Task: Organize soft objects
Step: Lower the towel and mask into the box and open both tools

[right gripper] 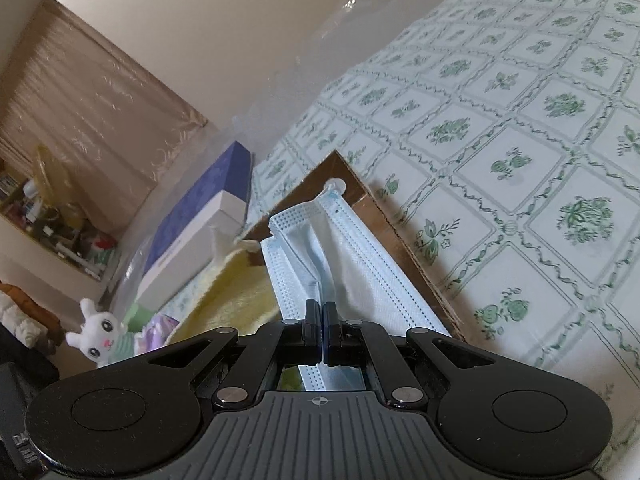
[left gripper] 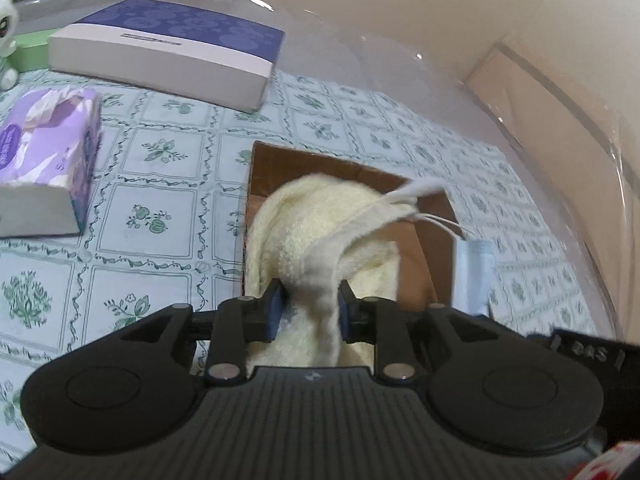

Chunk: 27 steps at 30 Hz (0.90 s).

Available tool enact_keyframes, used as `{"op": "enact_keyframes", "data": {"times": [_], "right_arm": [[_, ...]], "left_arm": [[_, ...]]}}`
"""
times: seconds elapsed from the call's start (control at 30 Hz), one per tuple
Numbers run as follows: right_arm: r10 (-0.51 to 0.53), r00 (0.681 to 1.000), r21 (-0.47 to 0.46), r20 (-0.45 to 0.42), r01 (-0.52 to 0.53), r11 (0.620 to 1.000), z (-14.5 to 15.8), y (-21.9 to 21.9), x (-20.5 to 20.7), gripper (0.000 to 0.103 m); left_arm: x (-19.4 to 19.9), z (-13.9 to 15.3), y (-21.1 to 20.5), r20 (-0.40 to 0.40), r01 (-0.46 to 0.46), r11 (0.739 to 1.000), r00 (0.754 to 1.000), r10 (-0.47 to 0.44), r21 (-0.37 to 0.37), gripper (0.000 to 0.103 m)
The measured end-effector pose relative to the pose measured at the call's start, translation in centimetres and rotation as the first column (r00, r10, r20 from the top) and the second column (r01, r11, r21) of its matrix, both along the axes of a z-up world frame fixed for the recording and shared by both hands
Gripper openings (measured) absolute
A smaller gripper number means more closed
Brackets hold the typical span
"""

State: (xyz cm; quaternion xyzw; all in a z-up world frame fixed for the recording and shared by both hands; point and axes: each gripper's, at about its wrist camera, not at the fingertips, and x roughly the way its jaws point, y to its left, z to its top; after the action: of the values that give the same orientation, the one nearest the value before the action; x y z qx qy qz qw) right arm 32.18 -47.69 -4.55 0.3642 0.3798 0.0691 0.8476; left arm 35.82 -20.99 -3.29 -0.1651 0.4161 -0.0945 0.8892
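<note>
Over the cardboard box (left gripper: 416,240) we hold both pieces: left gripper (left gripper: 310,304), part-open, around the yellow towel (left gripper: 312,232); right gripper (right gripper: 322,330) clamped on the face mask (right gripper: 348,264) (neither released yet).

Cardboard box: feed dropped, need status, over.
Left gripper around yellow towel. Right gripper shut on face mask. Both over cardboard box. Nothing blocking.

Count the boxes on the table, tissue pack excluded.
3. The open cardboard box lies under both grippers' loads; the purple-topped white box lies at the table's far side; a green box sits partly hidden behind it. Others may be out of view.
</note>
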Motion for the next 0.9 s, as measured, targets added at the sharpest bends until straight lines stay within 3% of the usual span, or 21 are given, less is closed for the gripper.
{"op": "enact_keyframes", "data": {"times": [0.07,0.13,0.37,0.43,0.5,0.63,0.83,0.9], "right_arm": [[0.009,1.0,-0.017,-0.013,-0.009,1.0,-0.5,0.3,0.6,0.001],[0.014,0.999,-0.031,-0.029,-0.015,0.999,-0.9,0.5,1.0,0.001],[0.045,0.998,-0.091,-0.042,-0.049,0.995,-1.3,1.1,1.7,0.003],[0.056,0.998,-0.116,-0.021,-0.058,0.992,-1.0,1.3,1.4,0.02],[0.052,0.999,-0.121,0.013,-0.05,0.991,-0.4,1.1,0.7,0.067],[0.053,0.996,-0.124,0.065,-0.045,0.991,1.4,0.3,-1.2,0.068],[0.042,0.995,-0.163,0.089,-0.027,0.986,4.3,-0.5,-6.9,0.072],[0.046,0.995,-0.193,0.09,-0.028,0.981,5.0,-0.4,-9.2,0.075]], "left_arm": [[-0.1,0.1,0.3,0.007,0.019,1.0,1.0,-0.019,0.004,0.041],[-0.4,0.6,0.5,0.026,0.031,0.999,0.999,-0.032,0.012,0.047],[-2.5,2.6,2.3,0.082,0.038,0.999,0.996,-0.038,0.008,0.049],[-3.4,3.2,2.9,0.1,0.035,0.999,0.994,-0.036,0.008,0.049],[-4.6,3.7,3.5,0.114,0.026,1.0,0.993,-0.026,0.006,0.05],[-7.2,4.4,4.3,0.137,0.018,1.0,0.99,-0.019,0.009,0.057],[-12.5,4.6,5.2,0.149,-0.006,0.999,0.989,0.0,0.039,0.082],[-14.3,4.4,5.5,0.148,-0.023,0.999,0.989,0.017,0.043,0.084]]}}
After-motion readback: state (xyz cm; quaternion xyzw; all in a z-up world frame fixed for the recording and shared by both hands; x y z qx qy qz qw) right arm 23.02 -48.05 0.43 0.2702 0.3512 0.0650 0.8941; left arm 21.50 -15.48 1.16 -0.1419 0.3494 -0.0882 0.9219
